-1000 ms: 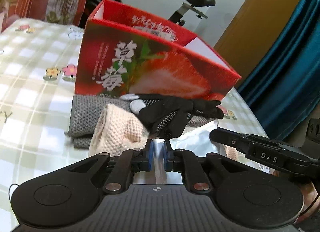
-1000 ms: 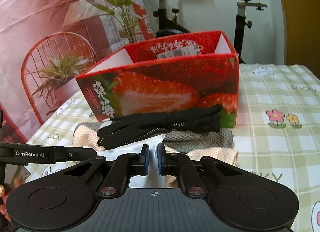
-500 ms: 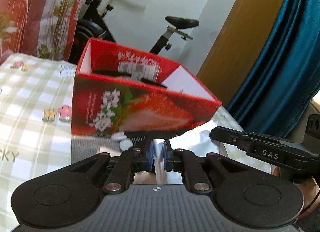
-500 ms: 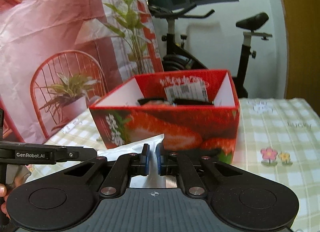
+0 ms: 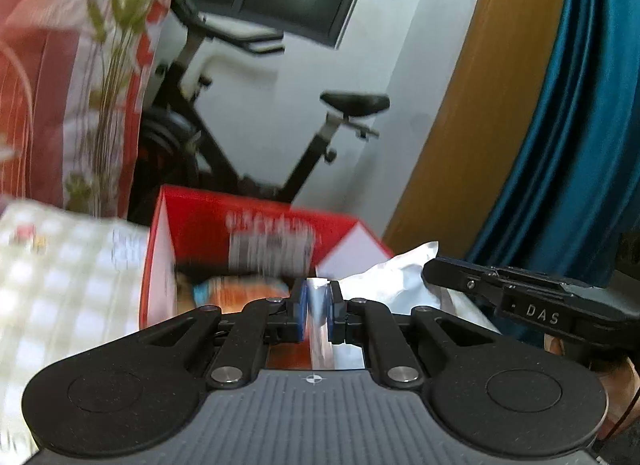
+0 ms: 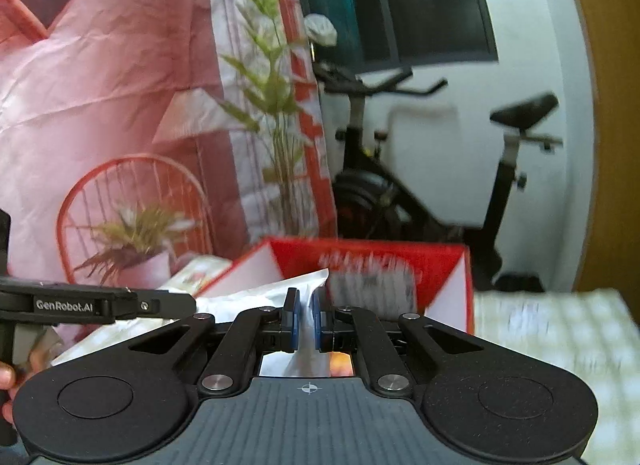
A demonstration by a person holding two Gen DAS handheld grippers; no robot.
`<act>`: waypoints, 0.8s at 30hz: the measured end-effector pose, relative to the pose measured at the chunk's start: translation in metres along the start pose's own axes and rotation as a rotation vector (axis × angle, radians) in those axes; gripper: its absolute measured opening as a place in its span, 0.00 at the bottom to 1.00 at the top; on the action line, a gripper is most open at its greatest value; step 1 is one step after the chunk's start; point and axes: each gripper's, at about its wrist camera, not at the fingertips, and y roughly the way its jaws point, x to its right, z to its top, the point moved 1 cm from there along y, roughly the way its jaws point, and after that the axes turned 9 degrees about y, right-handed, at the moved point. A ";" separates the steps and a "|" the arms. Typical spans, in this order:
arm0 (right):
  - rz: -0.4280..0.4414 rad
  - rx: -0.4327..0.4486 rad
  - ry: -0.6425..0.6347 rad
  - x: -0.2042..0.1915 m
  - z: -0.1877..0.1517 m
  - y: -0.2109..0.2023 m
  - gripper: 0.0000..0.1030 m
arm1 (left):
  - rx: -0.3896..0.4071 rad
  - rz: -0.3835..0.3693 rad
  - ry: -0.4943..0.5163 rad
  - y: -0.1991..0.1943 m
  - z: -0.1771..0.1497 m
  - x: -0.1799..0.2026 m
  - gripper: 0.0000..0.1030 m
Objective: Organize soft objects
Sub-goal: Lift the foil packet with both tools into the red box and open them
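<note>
In the left wrist view, the left gripper (image 5: 316, 305) has its two blue pads (image 5: 299, 311) drawn nearly together, pinching a thin edge of a white, shiny soft packet (image 5: 384, 285). The rest of the packet spreads to the right of the fingers and rises to a crumpled peak. Just beyond the fingertips stands the open red box (image 5: 256, 221), its white inner walls showing; something orange and pale blue lies inside, probably more soft items, though blur hides what they are. To the right of the fingers the other black gripper reaches in toward the packet. Left of the box lies the checked tablecloth (image 5: 60, 285), and an exercise bike (image 5: 320, 137) stands behind.

In the right wrist view, the right gripper (image 6: 306, 317) is likewise clamped, its blue pads (image 6: 291, 321) squeezing a fold of the same packet (image 6: 272, 293), which extends left from the fingers. The red box (image 6: 436, 265) sits directly ahead of the fingertips and slightly right. The left gripper's black arm enters from the left edge, held by a hand (image 6: 6, 381).
</note>
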 end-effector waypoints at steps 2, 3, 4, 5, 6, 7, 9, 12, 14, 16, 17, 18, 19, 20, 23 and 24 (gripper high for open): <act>-0.011 0.031 -0.024 0.004 0.014 0.012 0.06 | 0.026 0.014 0.011 0.011 0.017 -0.003 0.10; -0.013 0.052 -0.033 0.007 0.020 0.018 0.06 | 0.036 0.022 0.017 0.016 0.024 -0.004 0.10; -0.012 0.071 -0.037 0.009 0.024 0.023 0.06 | 0.046 0.034 0.026 0.022 0.030 -0.005 0.10; -0.010 0.091 -0.041 0.012 0.027 0.029 0.06 | 0.057 0.048 0.038 0.028 0.037 -0.006 0.10; -0.014 0.103 -0.045 0.016 0.029 0.034 0.06 | 0.067 0.058 0.050 0.034 0.042 -0.006 0.10; -0.020 0.108 -0.051 0.020 0.030 0.040 0.06 | 0.073 0.067 0.062 0.040 0.045 -0.006 0.10; -0.036 0.090 -0.056 0.027 0.027 0.052 0.06 | 0.066 0.081 0.084 0.054 0.048 -0.006 0.10; -0.055 0.031 -0.032 0.041 0.012 0.064 0.06 | 0.004 0.072 0.082 0.072 0.038 -0.008 0.10; -0.072 -0.028 -0.013 0.051 -0.001 0.072 0.06 | -0.056 0.051 0.064 0.084 0.025 -0.010 0.10; -0.087 -0.092 0.000 0.054 -0.015 0.080 0.06 | -0.125 0.041 0.039 0.097 0.013 -0.015 0.10; -0.097 -0.119 0.002 0.056 -0.021 0.084 0.06 | -0.156 0.041 0.030 0.103 0.007 -0.015 0.10; -0.108 -0.143 0.004 0.058 -0.026 0.088 0.06 | -0.175 0.040 0.026 0.108 0.003 -0.017 0.10; -0.116 -0.157 0.006 0.058 -0.031 0.090 0.06 | -0.190 0.039 0.029 0.110 -0.001 -0.017 0.10; -0.121 -0.166 0.009 0.058 -0.035 0.091 0.06 | -0.196 0.040 0.036 0.112 -0.002 -0.018 0.10; -0.134 -0.182 0.016 0.059 -0.038 0.096 0.06 | -0.207 0.039 0.053 0.113 -0.002 -0.018 0.10; -0.138 -0.185 0.014 0.058 -0.038 0.097 0.06 | -0.209 0.038 0.056 0.111 -0.003 -0.019 0.10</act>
